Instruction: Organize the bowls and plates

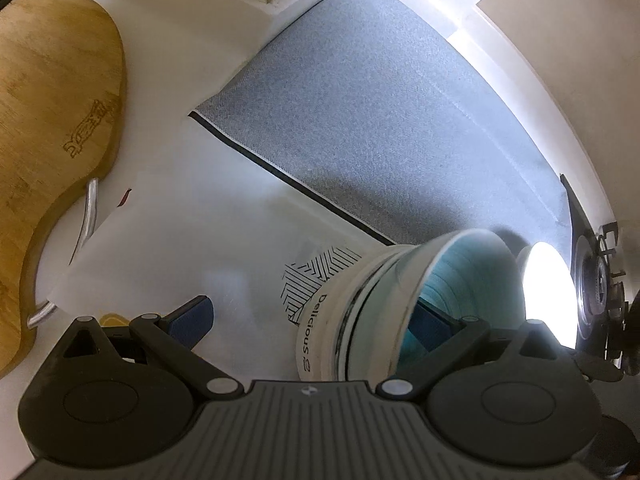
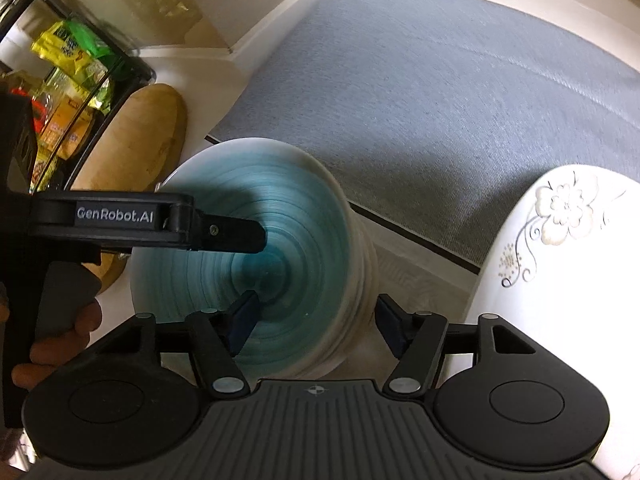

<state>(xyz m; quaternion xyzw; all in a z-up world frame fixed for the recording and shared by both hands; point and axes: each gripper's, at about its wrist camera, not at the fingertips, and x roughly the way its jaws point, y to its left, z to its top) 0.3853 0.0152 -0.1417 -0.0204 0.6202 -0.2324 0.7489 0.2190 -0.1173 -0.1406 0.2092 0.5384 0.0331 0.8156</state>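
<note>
We work over a white counter (image 1: 168, 40) half covered by a grey mat (image 2: 440, 92), stacking dishes. A blue bowl (image 2: 276, 216) sits on top of a stack of white bowls (image 1: 320, 336) at the mat's near edge, with a flowered plate (image 2: 560, 264) just beside it to the right.

Our right gripper (image 2: 316, 324) straddles the stack's near rim with its jaws spread; one blue pad lies inside the blue bowl, the other outside the wall, and neither appears to press on it. No earlier view tells us more.

Our left gripper (image 1: 316, 318) has its jaws wide too. One finger reaches into the blue bowl from the left, its pad (image 1: 430, 326) inside the rim; the other pad (image 1: 192, 314) stands apart over bare counter, so nothing is pinched.

To do this step well, we judge that the blue bowl should settle level and centred in the stack before either gripper lifts away, and that both should rise straight up, so no pad drags the rim or knocks the plate.

A wooden board (image 1: 52, 120) lies to the left, well apart.
</note>
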